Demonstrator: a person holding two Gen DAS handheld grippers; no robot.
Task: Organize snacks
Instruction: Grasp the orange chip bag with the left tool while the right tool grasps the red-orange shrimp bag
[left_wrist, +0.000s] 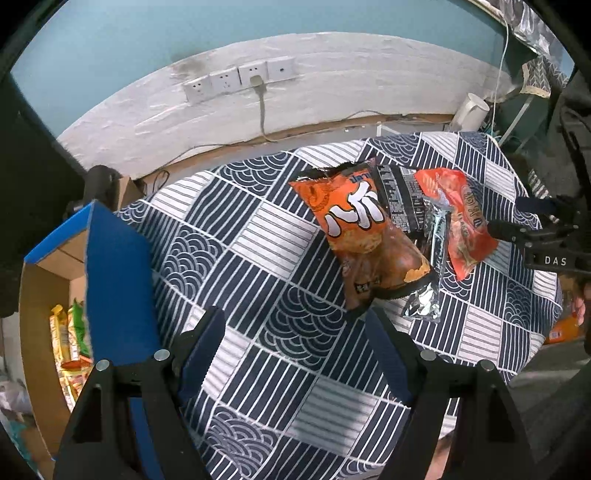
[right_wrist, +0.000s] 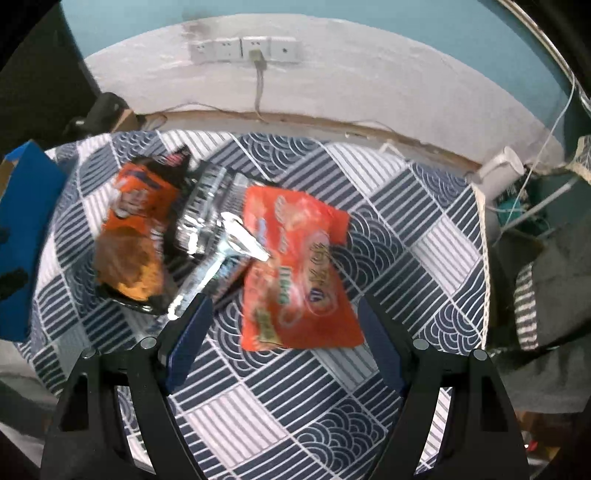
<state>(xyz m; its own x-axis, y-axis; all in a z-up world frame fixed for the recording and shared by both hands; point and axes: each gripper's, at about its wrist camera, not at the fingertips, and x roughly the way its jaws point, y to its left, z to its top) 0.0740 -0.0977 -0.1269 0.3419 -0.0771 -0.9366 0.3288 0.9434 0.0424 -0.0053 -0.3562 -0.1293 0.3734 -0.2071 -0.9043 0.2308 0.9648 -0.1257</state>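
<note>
Centre-right of the left wrist view: snack pile on the patterned tablecloth (left_wrist: 280, 258). Orange chip bag (left_wrist: 364, 236) lies on the left of the pile, black packet (left_wrist: 400, 199) behind it, silver wrapper (left_wrist: 430, 280) running down the middle, red snack bag (left_wrist: 461, 218) on the right, all overlapping or touching. Left gripper (left_wrist: 295, 350) sits low in frame w/ jaws spread wide, nothing btwn them, tips just short of the chip bag's lower end. Right gripper (left_wrist: 506, 229) shows at the right edge, next to the red bag; spread can't be read from this view. Blue-edged cardboard box (left_wrist: 110, 266) at left edge, w/ a few snack packs (left_wrist: 70, 347) inside.

Right wrist view is blurred. Right gripper (right_wrist: 284, 332) jaws wide apart, holding nothing, w/ the red snack bag (right_wrist: 295, 269) lying btwn and just past the tips. Chip bag (right_wrist: 133, 229) at left, silver wrapper (right_wrist: 218, 251) btwn them. Wall sockets (right_wrist: 243, 50) at top centre, white cup (right_wrist: 498, 173) at right.
</note>
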